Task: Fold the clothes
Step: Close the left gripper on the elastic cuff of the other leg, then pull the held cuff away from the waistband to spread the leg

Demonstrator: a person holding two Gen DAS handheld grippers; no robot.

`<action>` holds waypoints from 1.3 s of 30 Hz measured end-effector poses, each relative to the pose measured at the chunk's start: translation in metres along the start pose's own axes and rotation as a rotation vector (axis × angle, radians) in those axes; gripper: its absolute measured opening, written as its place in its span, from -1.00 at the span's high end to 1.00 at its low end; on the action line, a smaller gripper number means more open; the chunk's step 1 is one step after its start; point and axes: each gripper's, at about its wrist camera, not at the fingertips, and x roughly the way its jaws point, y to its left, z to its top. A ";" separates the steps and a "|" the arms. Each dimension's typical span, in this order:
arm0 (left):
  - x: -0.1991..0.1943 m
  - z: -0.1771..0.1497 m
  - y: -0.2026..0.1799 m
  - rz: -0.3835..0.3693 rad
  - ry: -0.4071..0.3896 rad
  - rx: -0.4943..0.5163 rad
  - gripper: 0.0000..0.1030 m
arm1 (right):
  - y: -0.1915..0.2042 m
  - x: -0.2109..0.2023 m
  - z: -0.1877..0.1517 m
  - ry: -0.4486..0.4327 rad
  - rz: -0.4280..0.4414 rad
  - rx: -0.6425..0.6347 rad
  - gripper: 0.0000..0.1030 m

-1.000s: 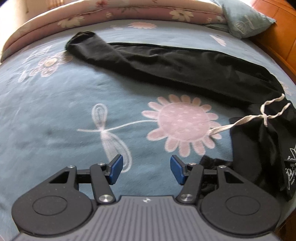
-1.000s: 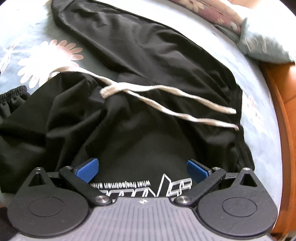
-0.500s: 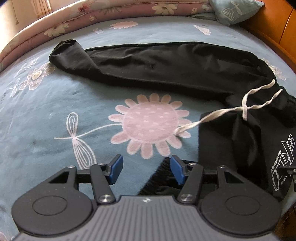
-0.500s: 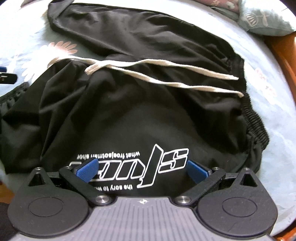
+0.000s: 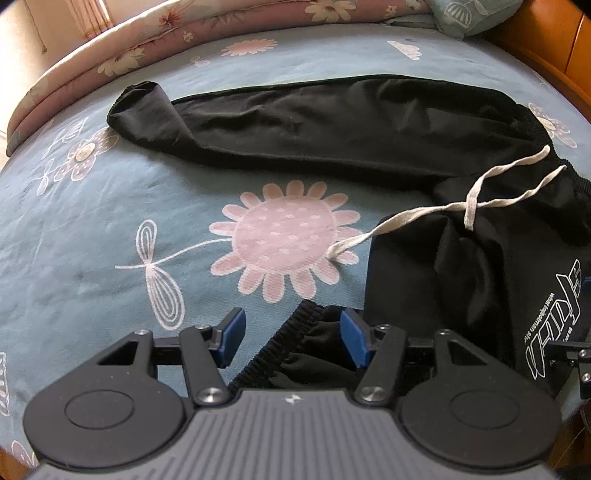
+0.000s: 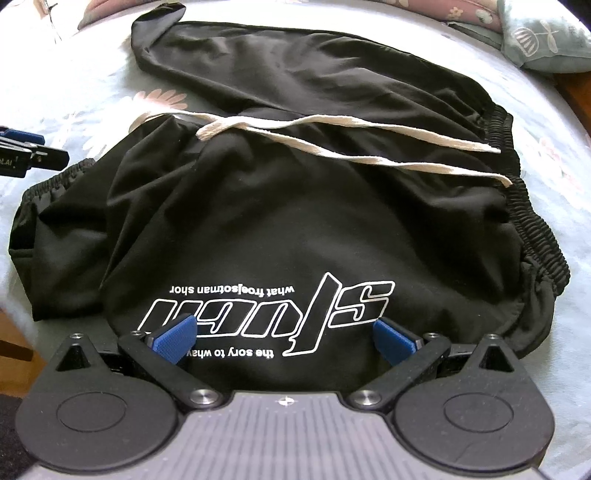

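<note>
Black track pants (image 5: 332, 125) (image 6: 295, 229) lie on a blue floral bedspread (image 5: 92, 221). One leg stretches out across the bed; the other is bunched near the front edge, its elastic cuff (image 5: 280, 347) (image 6: 55, 177) by my left gripper. A white drawstring (image 5: 443, 210) (image 6: 351, 144) trails over the waist. White lettering (image 6: 269, 314) faces me upside down. My left gripper (image 5: 291, 338) is open, with the cuff lying between its blue pads. My right gripper (image 6: 284, 338) is open wide over the printed cloth.
A pink floral quilt (image 5: 166, 40) is rolled along the bed's far side. A teal pillow (image 5: 465, 14) (image 6: 546, 40) rests at the far right by a wooden headboard (image 5: 554, 40). The bed's near edge is just below both grippers.
Both grippers have drawn back toward the bed's near edge. The cuff has come between the left gripper's pads, and the lettering has come into full view of the right gripper. Both stay open.
</note>
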 end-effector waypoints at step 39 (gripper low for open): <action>-0.017 -0.082 0.201 -0.060 -0.014 -0.802 0.63 | 0.024 -0.027 0.033 -0.096 -0.130 -0.053 -1.00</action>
